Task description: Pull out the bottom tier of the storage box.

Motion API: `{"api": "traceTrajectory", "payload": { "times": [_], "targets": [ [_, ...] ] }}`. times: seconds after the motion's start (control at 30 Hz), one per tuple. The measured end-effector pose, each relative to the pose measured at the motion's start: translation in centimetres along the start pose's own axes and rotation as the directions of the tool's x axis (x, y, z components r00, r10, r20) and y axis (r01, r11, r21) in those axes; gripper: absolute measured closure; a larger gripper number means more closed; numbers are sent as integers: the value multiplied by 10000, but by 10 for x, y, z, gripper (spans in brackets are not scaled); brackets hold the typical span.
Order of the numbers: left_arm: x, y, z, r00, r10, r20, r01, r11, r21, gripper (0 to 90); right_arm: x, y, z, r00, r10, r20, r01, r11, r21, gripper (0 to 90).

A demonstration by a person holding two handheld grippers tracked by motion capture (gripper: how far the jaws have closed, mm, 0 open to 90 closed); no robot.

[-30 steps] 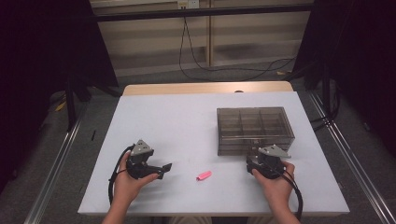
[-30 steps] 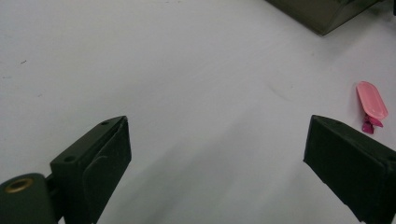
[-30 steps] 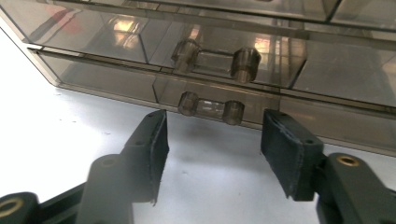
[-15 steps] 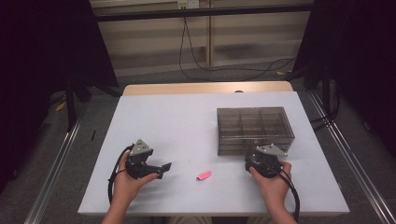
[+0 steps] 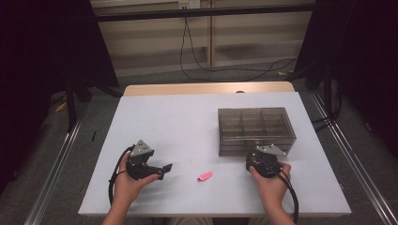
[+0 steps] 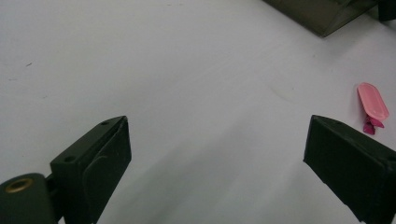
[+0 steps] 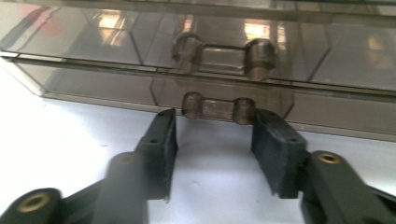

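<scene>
A smoky clear plastic box [image 5: 256,124] with divided compartments stands on the right of the white table [image 5: 187,122]. My right gripper [image 5: 265,154] sits against its near wall. In the right gripper view the box's small latch [image 7: 218,107] lies between the tips of my right gripper [image 7: 215,116]. The jaws have just been closing on either side of it, with a slight gap still on the left side. A small pink piece [image 5: 204,176] lies between the two hands. My left gripper [image 5: 162,170] rests at the front left, open wide with nothing inside [image 6: 217,126]. The pink piece [image 6: 372,105] lies beyond its right jaw.
A cable trails from each gripper toward the table's front edge [image 5: 211,213]. A wooden strip [image 5: 206,88] runs along the far edge. Bare white surface stretches across the table's left and middle. Metal rails [image 5: 56,159] run beside the table on the floor.
</scene>
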State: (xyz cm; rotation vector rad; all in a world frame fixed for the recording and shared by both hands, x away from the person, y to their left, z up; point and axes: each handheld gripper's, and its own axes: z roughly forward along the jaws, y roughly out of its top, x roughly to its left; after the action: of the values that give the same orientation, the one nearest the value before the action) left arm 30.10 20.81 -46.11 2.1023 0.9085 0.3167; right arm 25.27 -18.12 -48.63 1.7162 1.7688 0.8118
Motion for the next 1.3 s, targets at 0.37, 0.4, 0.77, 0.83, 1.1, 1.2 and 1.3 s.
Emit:
{"api": "traceTrajectory", "payload": {
  "times": [0.37, 0.4, 0.77, 0.83, 1.1, 1.2, 1.3],
  "targets": [
    [-1, 0, 0, 10000, -6, -32, 6, 10000, 8, 75, 2, 0, 0, 9999, 25, 169, -25, 10000, 20, 567],
    [-1, 0, 0, 10000, -12, -29, 12, 10000, 26, 76, 2, 0, 0, 9999, 0, 156, -1, 10000, 17, 567],
    [-1, 0, -1, 10000, -63, 19, 63, 9999, -85, 76, 2, -1, -1, 9999, -126, 111, 125, 9999, 45, 569],
    [0, 0, -1, 10000, -46, -9, 46, 10000, -80, 76, 2, -1, -2, 9999, -118, 117, 117, 9999, 54, 569],
    [-1, 0, 0, 10000, 17, -5, -17, 10000, -4, 76, 3, -3, -4, 9995, -283, 123, 283, 9996, 56, 571],
    [-1, 0, 0, 10000, -17, -3, 17, 10000, -30, 76, 3, -3, -5, 9996, -270, 110, 269, 9996, 64, 571],
    [-1, 0, 0, 10000, -35, -14, 35, 10000, -12, 76, 3, -4, -5, 9995, -298, 80, 297, 9995, 63, 573]
  ]
}}
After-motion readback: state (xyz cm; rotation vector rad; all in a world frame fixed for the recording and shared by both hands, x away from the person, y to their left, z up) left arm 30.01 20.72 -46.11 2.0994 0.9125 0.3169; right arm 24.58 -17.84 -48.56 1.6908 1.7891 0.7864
